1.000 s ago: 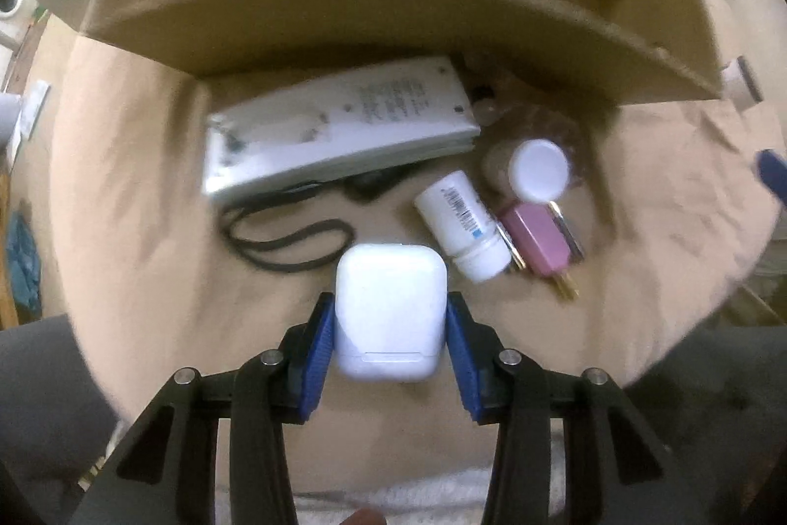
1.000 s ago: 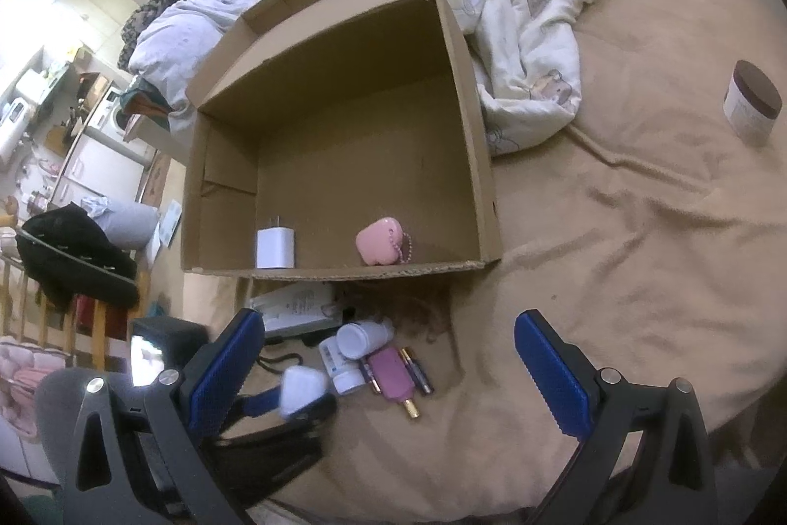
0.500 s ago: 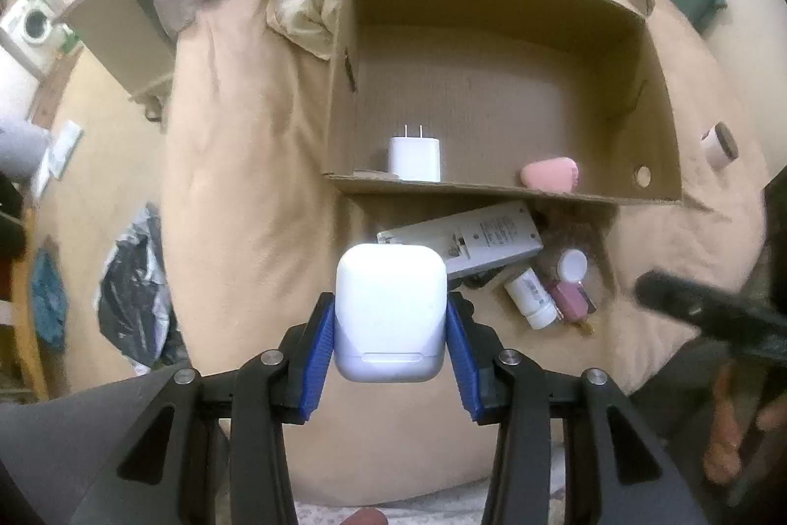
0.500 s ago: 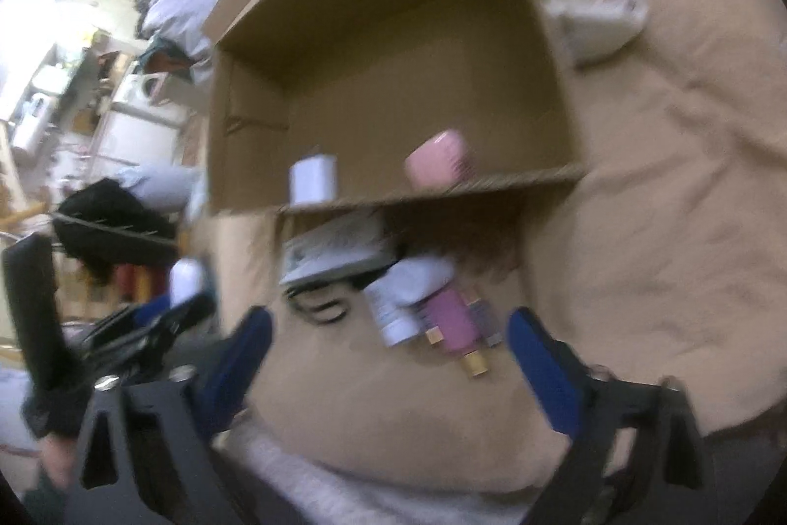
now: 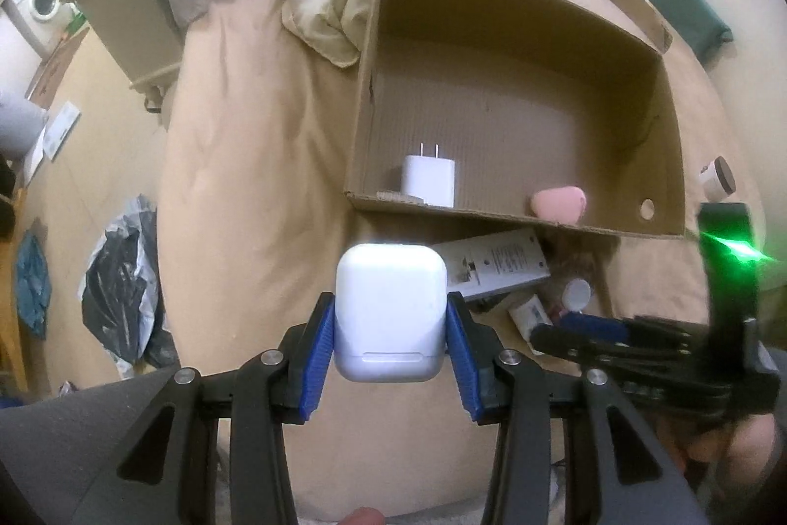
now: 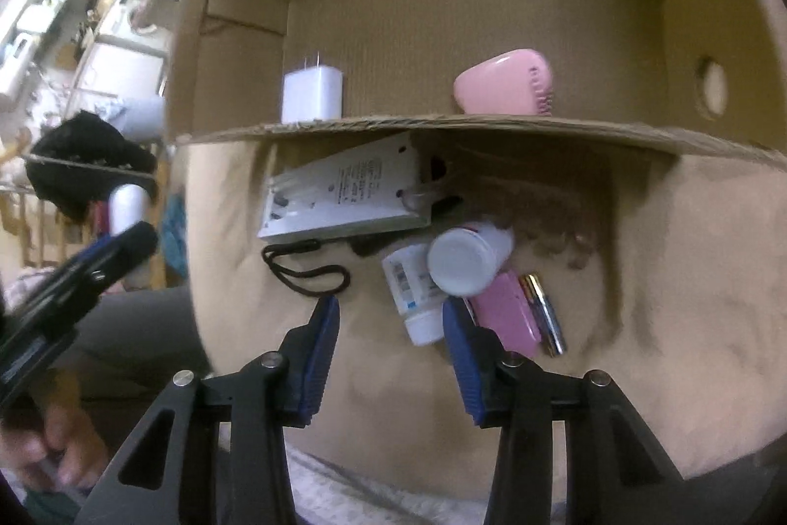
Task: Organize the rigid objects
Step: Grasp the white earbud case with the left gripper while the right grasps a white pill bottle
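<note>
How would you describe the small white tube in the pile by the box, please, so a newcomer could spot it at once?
Start at the open cardboard box on the tan bedspread; a small pile lies just in front of its near edge. The white tube lies there, below the flat white power strip and left of the pink case. Unlike the round white-capped bottle overlapping it, it shows a barcode label.

You've got a smooth, glossy white plastic earbud case [image 5: 391, 311], a matt brown corrugated cardboard box [image 5: 511, 225] w/ rough torn edge, and soft tan cloth bedcover [image 5: 256, 161].
</note>
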Motion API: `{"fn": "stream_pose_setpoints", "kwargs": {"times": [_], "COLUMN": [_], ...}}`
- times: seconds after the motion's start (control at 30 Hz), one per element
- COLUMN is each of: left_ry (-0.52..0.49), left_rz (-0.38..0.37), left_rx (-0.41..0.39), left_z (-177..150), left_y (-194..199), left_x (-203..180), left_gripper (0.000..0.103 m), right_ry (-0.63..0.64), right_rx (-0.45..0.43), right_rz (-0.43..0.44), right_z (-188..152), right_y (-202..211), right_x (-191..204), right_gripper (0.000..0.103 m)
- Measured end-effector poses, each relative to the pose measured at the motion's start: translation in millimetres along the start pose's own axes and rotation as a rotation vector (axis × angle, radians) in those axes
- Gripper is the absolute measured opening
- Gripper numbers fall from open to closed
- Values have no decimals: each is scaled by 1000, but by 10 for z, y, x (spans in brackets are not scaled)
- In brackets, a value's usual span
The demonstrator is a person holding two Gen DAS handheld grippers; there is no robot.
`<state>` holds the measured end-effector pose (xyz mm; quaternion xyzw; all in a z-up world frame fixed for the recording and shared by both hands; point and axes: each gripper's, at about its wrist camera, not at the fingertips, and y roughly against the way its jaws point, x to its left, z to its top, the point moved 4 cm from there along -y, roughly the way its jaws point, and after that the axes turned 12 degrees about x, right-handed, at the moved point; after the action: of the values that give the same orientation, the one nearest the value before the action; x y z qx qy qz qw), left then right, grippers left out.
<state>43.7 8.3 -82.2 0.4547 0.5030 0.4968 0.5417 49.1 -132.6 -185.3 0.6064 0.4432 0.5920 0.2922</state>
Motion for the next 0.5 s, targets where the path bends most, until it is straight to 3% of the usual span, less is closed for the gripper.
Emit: {"fn": "stream_pose_setpoints", "kwargs": {"times": [0.13, 0.27, 0.33, 0.4, 0.5], "left_ry": [11, 11, 6, 0, -2], "left_rz": [-6, -5, 2, 13, 33], "left_rx": [10, 7, 4, 3, 4], "left_z": [-8, 7, 15, 17, 16], "left_y": [-16, -18, -29, -36, -61], "left_x": [33, 18, 1, -9, -5], "left_gripper": [40, 40, 40, 40, 40], "right_ry": [23, 35, 44, 51, 55], "right_rx": [29, 63, 59, 48, 36], "right_rz": [-52, -91, -108, -139, -147], "right_z": [46, 55, 56, 43, -10], "right_y": [-172, -341, -365, -372, -367], "right_x": [38, 42, 53, 75, 95], "right_gripper": [47, 38, 37, 29, 29]}}
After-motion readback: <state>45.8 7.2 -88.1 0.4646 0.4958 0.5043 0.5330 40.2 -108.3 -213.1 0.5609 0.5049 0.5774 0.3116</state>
